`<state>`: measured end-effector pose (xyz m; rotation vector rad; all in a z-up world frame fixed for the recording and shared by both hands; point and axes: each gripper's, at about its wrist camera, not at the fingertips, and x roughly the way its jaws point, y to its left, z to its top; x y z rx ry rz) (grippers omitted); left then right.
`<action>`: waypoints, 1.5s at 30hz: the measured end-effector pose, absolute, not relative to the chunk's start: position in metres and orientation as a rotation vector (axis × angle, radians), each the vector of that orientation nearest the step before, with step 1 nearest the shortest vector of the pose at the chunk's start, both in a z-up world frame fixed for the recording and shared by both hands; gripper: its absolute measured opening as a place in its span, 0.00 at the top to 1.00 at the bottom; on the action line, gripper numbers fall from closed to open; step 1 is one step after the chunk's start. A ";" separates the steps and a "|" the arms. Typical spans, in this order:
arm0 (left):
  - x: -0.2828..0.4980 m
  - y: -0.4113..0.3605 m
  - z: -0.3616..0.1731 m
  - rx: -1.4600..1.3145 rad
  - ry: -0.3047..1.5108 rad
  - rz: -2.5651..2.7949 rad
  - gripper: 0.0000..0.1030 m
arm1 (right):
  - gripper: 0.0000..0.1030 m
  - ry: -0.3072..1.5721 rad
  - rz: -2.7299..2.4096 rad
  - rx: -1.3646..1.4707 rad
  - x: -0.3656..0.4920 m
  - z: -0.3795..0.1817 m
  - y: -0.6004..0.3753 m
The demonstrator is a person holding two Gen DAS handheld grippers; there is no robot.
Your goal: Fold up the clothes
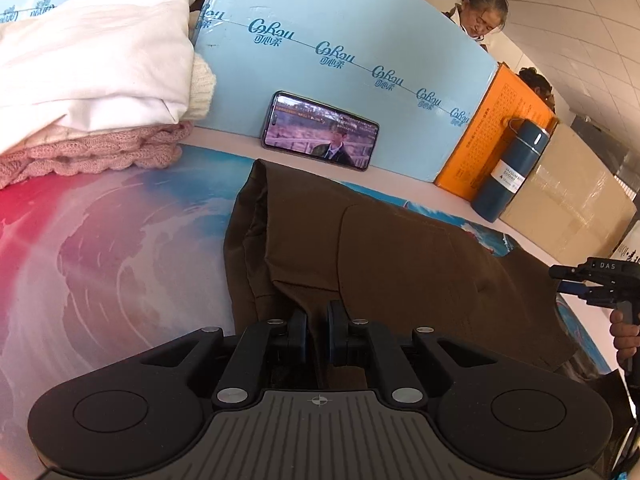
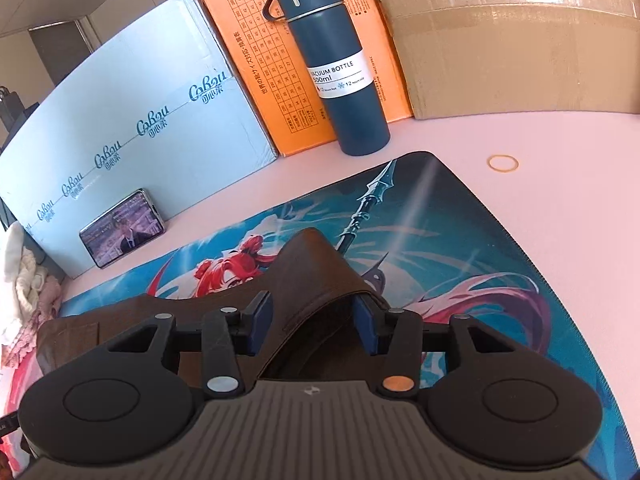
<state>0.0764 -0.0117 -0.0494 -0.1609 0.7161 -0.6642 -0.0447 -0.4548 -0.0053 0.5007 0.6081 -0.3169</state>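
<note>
A dark brown garment (image 1: 400, 256) lies spread on the printed desk mat (image 1: 100, 240). My left gripper (image 1: 317, 322) is shut on a raised fold at the garment's near edge. In the right wrist view my right gripper (image 2: 312, 316) is open, its blue pads either side of a lifted hump of the brown garment (image 2: 316, 268) without closing on it. The right gripper also shows in the left wrist view (image 1: 560, 276) at the garment's far right end.
A stack of folded white and pink clothes (image 1: 92, 92) sits at the back left. A phone (image 1: 320, 130) leans on a light blue box (image 1: 340, 40). A blue vacuum bottle (image 2: 336, 68), orange box (image 2: 248, 60), cardboard box (image 2: 520, 48) and rubber band (image 2: 503, 163) are behind the mat.
</note>
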 end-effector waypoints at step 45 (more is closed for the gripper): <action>-0.224 -0.043 -0.100 1.094 -0.053 -1.052 0.02 | 0.00 0.391 0.233 -0.187 -0.259 -0.029 -0.249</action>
